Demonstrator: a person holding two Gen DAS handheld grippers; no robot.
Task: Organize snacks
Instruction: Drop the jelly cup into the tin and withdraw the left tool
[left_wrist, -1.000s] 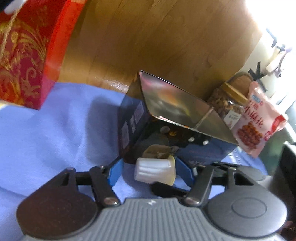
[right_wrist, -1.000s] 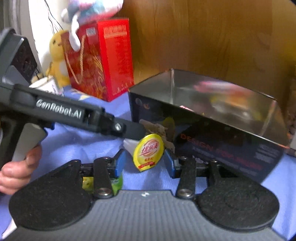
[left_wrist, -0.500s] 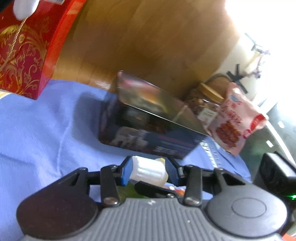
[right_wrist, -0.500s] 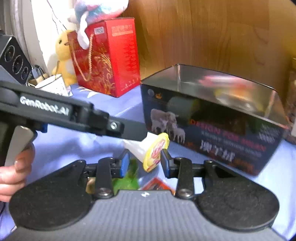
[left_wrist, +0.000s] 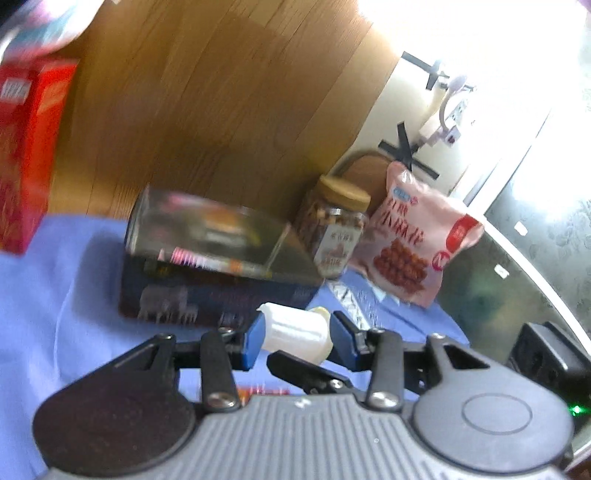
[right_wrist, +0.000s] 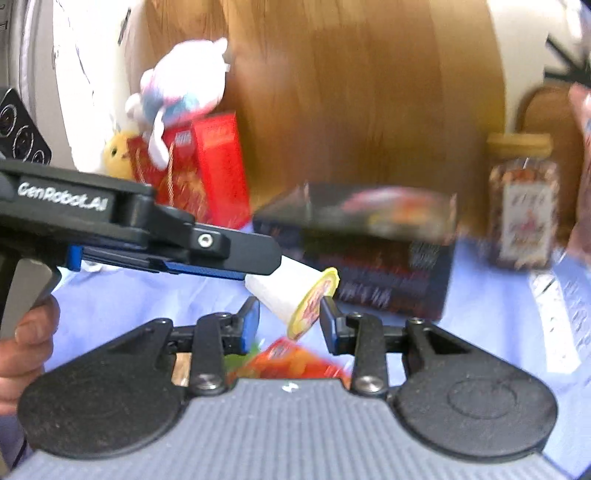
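Jelly cup (left_wrist: 295, 329), white, yellow-lidded: clamped sideways in left hand-held gripper (left_wrist: 298, 337), long axis across its fingers, in front of open dark box (left_wrist: 218, 273); right hand-held gripper (right_wrist: 289, 325) open, empty, lid-side.

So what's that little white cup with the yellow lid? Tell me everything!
The little cup looks like ribbed white plastic sealed with a yellow foil lid that carries red print. It lies on its side in the air, clamped between the blue pads of the left gripper. Its lid end sits between the open fingers of the right gripper; whether they touch it is unclear. The dark tin box stands behind it.
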